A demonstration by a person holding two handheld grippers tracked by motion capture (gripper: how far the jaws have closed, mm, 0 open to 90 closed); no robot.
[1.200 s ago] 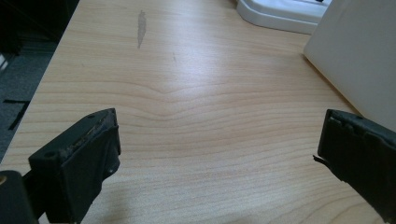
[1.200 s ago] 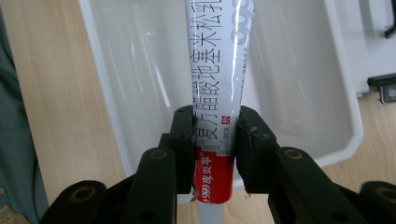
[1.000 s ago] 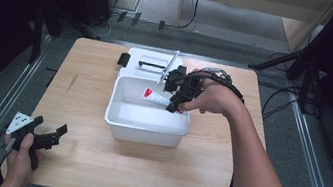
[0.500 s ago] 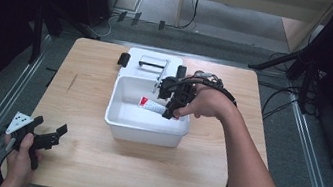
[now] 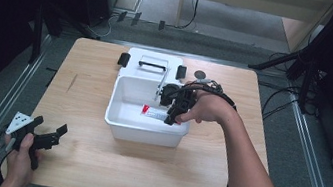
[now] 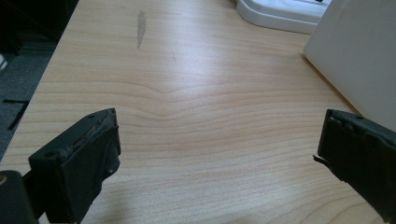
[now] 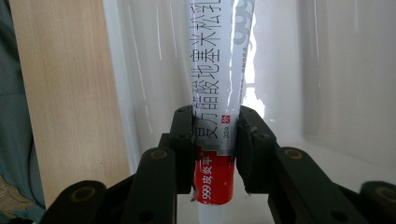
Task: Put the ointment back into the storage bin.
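A white tube with a red end and printed characters [image 7: 217,70] is clamped between the black pads of my right gripper [image 7: 215,126], which is shut on it. In the high view the tube [image 5: 152,113] hangs low inside the white plastic bin [image 5: 145,132] at mid-table, and the right gripper [image 5: 171,116] reaches down over the bin's right side. My left gripper [image 5: 57,134] rests at the table's front left corner. It stands open [image 6: 219,140] over bare wood with nothing between its jaws.
The bin's white lid [image 5: 151,63], with a black handle and black clips, lies flat just behind the bin. A small round dark object [image 5: 200,74] sits to the lid's right. The bin's outer wall [image 6: 359,51] rises at the right of the left gripper view.
My right gripper has come down with the tube, from above the bin's rim to low inside the bin. The left gripper has stayed where it was.
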